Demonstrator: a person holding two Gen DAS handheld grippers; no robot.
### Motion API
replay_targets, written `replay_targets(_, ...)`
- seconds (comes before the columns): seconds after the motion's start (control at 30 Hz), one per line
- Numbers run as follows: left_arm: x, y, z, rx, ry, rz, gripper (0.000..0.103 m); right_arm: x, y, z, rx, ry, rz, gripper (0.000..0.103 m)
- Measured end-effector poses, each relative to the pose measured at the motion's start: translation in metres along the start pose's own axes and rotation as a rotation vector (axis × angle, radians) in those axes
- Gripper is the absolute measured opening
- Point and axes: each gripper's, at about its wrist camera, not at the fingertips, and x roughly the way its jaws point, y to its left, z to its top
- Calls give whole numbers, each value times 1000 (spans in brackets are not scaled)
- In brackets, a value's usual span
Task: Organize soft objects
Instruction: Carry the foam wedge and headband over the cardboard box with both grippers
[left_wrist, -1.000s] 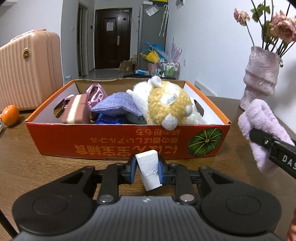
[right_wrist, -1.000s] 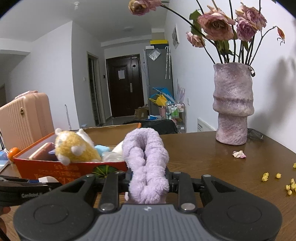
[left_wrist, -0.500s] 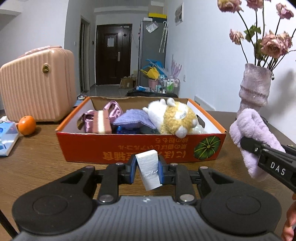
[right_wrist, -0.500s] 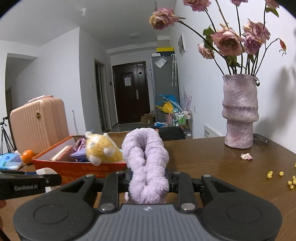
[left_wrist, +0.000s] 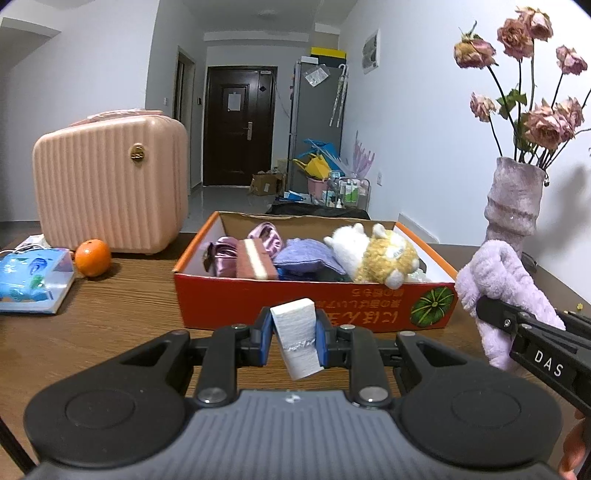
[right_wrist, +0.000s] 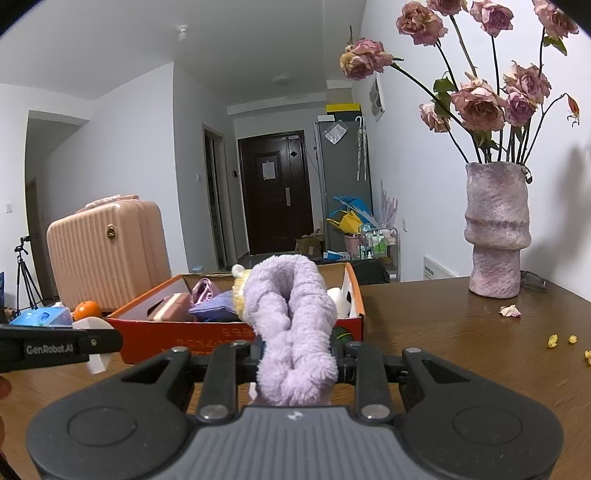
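Foam block pinched in left tool — tilted, right tool gripping lilac towel

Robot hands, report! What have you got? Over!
Left gripper shut on white sponge. Right gripper shut on purple towel. Orange box ahead, nothing between.

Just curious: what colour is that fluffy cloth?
Pale lilac; the fluffy cloth shows best in the right wrist view.

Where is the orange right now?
In the left wrist view, the orange sits on the wooden table at the left, touching the front of the pink suitcase, between the blue packet and the red box.
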Motion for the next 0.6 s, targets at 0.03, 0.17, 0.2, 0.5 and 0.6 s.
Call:
replay_targets(0.03, -2, 3, 0, -2, -3, 2, 24, -2, 3, 0, 1, -2, 0, 26)
replay_targets(0.17, -10, 10, 2, -10, -16, 8, 24, -3, 5, 1, 7, -8, -2, 26)
replay_targets(0.2, -11, 12, 3, -14, -20, 8, 24, -3, 6, 1, 8, -8, -2, 26)
replay_targets(0.5, -16, 15, 9, -18, -43, 5, 24, 1, 7, 6, 15, -34, -17, 26)
replay_targets(0.6, -15, 15, 12, -22, -53, 8, 24, 7, 8, 9, 19, -45, -20, 26)
